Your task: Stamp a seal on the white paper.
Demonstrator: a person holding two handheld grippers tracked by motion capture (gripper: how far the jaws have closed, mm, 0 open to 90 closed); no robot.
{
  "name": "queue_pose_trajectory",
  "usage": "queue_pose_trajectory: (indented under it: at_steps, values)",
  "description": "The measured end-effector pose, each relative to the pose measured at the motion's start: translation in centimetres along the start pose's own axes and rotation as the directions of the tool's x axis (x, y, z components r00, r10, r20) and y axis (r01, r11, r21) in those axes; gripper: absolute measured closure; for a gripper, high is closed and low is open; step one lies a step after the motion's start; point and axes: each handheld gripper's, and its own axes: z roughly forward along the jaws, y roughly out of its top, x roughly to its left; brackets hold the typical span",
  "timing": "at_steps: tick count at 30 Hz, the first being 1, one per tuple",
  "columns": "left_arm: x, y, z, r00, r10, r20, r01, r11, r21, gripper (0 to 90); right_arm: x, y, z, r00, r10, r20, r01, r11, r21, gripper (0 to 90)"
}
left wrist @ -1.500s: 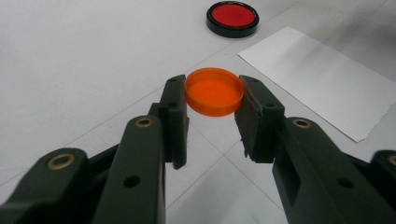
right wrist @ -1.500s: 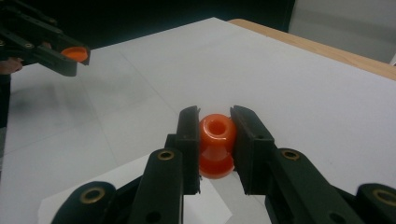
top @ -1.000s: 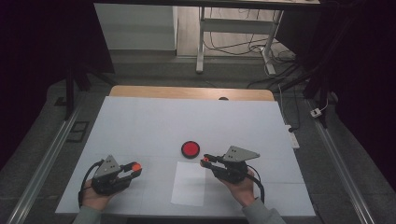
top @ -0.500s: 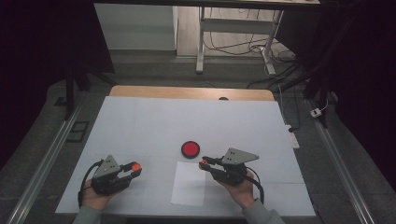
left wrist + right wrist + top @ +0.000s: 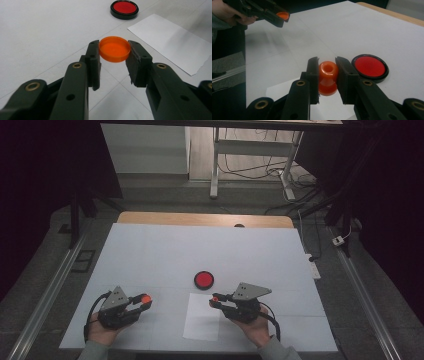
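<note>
The left gripper (image 5: pixel 113 53) is clenched on an orange cap (image 5: pixel 114 48), pinched by its rim and held above the table (image 5: pixel 150 250). The right gripper (image 5: pixel 327 72) grasps an orange stamp (image 5: pixel 328 77) by its body, hollow end up, above the white paper (image 5: pixel 202 317). The red ink pad (image 5: pixel 203 279) lies open on the table at about 11 o'clock from the right gripper. By the look of it, the stamp is uncapped and the inking or stamping step is in hand; the next move probably calls for turning the stamp's face down squarely onto the pad, then onto the paper.

The high view gives the layout: cap at 9 o'clock from the paper, well apart from the stamp. The gripper views show what it cannot, namely how each piece sits between the jaws.
</note>
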Motion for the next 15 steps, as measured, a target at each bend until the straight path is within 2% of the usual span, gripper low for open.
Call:
queue_pose_trajectory:
  at_steps: [15]
  values:
    - [-0.05, 0.01, 0.02, 1.0000, 0.001, 0.001, -0.001, 1.0000, 0.001, 64.7, 0.45, -0.10, 0.67, 0.9997, -0.006, -0.023, 0.006, 0.9998, 0.020, 72.2]
